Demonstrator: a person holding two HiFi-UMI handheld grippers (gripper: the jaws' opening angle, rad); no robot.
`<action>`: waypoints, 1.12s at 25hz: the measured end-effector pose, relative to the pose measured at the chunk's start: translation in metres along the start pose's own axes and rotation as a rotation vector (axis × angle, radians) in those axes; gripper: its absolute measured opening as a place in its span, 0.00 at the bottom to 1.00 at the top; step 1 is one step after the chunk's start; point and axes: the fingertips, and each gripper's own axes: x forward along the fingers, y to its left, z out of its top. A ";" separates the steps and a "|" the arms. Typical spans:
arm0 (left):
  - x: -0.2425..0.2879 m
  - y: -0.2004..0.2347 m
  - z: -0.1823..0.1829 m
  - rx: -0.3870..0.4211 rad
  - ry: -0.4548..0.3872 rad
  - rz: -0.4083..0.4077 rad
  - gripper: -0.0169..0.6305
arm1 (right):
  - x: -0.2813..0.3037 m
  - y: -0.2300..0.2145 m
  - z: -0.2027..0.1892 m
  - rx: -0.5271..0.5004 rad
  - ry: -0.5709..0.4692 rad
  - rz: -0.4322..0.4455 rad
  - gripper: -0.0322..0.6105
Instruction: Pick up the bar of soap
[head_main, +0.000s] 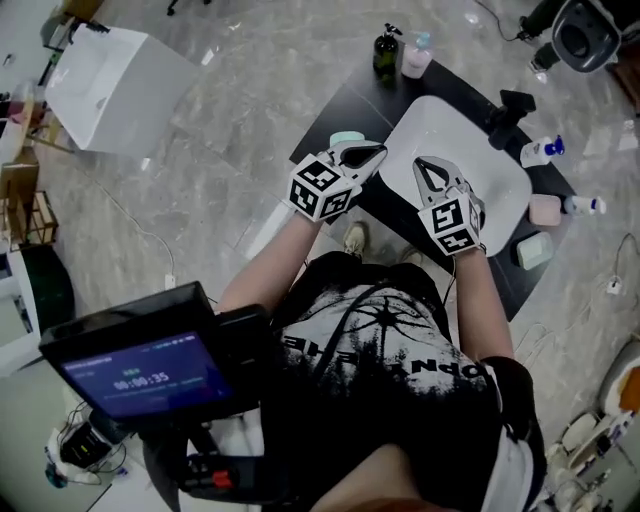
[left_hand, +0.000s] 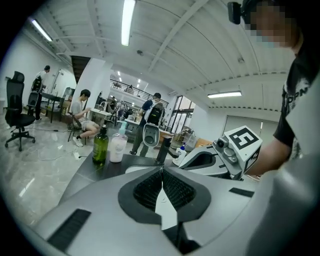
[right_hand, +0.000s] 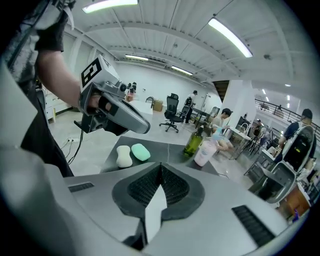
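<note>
The left gripper (head_main: 376, 153) and the right gripper (head_main: 421, 163) hang by the white basin (head_main: 470, 125), both closed tight with nothing in them. A white bar of soap (right_hand: 124, 156) and a green bar of soap (right_hand: 140, 152) lie side by side on the dark bench (right_hand: 165, 149), near the left gripper.

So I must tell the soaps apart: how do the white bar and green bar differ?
The white bar is waisted; the green bar is a plain oval. The white bar lies left of the green bar in the right gripper view. Both lie flat on the dark counter.
</note>
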 end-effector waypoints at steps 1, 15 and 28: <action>0.004 -0.003 0.003 0.017 0.002 -0.007 0.05 | -0.006 -0.006 -0.002 0.009 -0.002 -0.014 0.07; 0.058 -0.110 0.068 0.214 -0.041 -0.157 0.05 | -0.156 -0.083 -0.028 0.199 -0.100 -0.271 0.07; 0.092 -0.178 0.087 0.271 -0.082 -0.246 0.05 | -0.263 -0.108 -0.079 0.304 -0.139 -0.449 0.07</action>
